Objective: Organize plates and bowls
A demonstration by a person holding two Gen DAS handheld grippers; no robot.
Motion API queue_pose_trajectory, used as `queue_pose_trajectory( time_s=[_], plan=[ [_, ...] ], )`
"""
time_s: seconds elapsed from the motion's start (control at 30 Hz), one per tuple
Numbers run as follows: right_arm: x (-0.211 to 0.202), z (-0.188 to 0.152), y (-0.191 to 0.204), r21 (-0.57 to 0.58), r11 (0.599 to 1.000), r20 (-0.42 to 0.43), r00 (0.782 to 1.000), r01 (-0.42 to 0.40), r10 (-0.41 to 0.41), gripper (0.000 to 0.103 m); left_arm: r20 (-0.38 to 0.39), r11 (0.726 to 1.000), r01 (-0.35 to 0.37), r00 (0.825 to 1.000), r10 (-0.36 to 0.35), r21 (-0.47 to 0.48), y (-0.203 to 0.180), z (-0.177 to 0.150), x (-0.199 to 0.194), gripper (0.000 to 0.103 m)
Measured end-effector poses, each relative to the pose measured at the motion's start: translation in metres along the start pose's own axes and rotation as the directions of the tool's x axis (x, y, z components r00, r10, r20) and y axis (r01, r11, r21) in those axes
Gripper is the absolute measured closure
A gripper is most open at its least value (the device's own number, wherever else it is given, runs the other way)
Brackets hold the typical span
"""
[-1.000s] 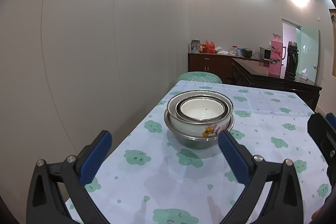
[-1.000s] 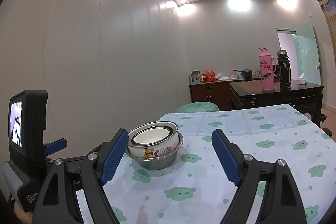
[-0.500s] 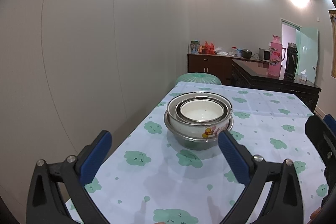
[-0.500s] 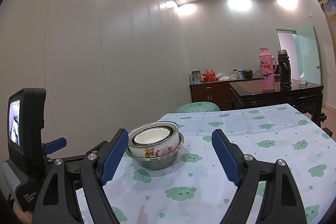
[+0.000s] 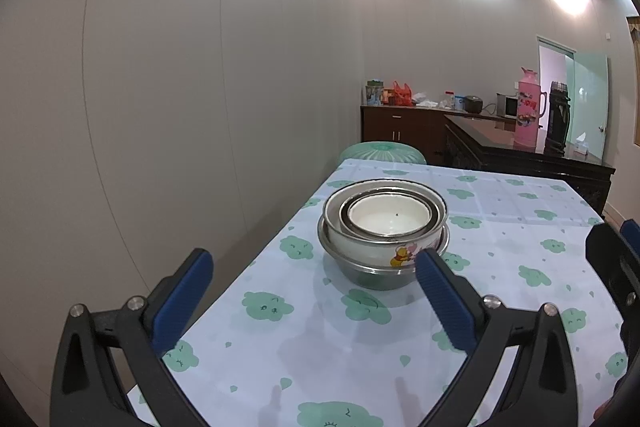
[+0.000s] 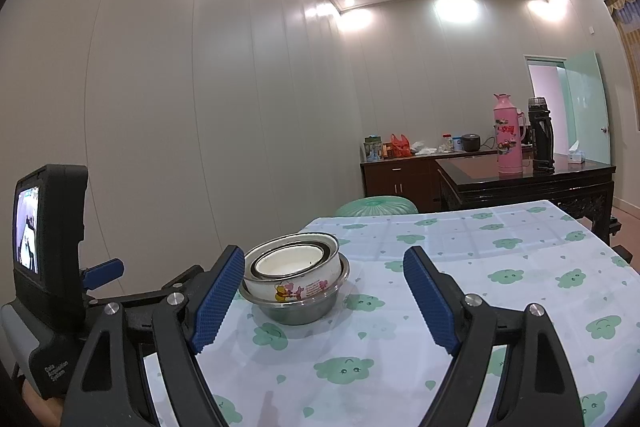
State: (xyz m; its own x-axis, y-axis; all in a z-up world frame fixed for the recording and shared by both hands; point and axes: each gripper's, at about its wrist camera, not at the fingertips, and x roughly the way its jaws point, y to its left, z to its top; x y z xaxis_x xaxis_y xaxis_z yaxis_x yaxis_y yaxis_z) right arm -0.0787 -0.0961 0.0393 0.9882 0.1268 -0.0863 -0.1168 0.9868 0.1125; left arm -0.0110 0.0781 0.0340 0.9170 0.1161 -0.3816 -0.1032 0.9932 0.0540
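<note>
- Left wrist view, nearest to us: our left gripper [image 5: 312, 291] has its jaws spread wide with nothing between them, only the cloud-printed tablecloth [image 5: 360, 347] below
- Our right gripper [image 6: 320, 295] is likewise wide open and holds nothing; in its own view the left gripper's body and small screen [image 6: 28, 227] sit just off to the side, so we judge both tools are parked side by side at the near table edge
- A little further on stands the task's thing, the nested stack of bowls [image 5: 384, 231]: a steel bowl [image 5: 376, 273] at the bottom, a white cartoon-printed bowl [image 5: 400, 253] inside it, and a smaller steel-rimmed bowl [image 5: 390, 217] innermost
- We take the nesting as the tidy end state, largest under smallest, set near the wall-side edge of the table
- The stack lies ahead of both sets of jaws, untouched; from the left it sits between the fingertips' lines, from the right it leans towards the left finger [image 6: 218, 299]
- Farthest, a green stool [image 5: 382, 153] and a dark sideboard [image 5: 404, 125] stand well apart from all this
</note>
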Motion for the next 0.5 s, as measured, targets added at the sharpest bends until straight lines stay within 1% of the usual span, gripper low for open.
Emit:
queue_pose_trajectory(
  time_s=[0.33,0.5],
  plan=[
    [-0.0025,0.0014,0.0003,0.002,1.0,0.001,1.0,0.0,0.0,0.019,-0.001,1.0,-0.004,1.0,0.004,0.002,-0.0024,0.0,-0.0005,0.0],
    [-0.0036,0.0035,-0.0012,0.008,1.0,0.007,1.0,0.003,-0.003,0.019,-0.015,1.0,0.024,1.0,-0.024,-0.005,-0.0014,0.0006,0.0027,0.0]
  ],
)
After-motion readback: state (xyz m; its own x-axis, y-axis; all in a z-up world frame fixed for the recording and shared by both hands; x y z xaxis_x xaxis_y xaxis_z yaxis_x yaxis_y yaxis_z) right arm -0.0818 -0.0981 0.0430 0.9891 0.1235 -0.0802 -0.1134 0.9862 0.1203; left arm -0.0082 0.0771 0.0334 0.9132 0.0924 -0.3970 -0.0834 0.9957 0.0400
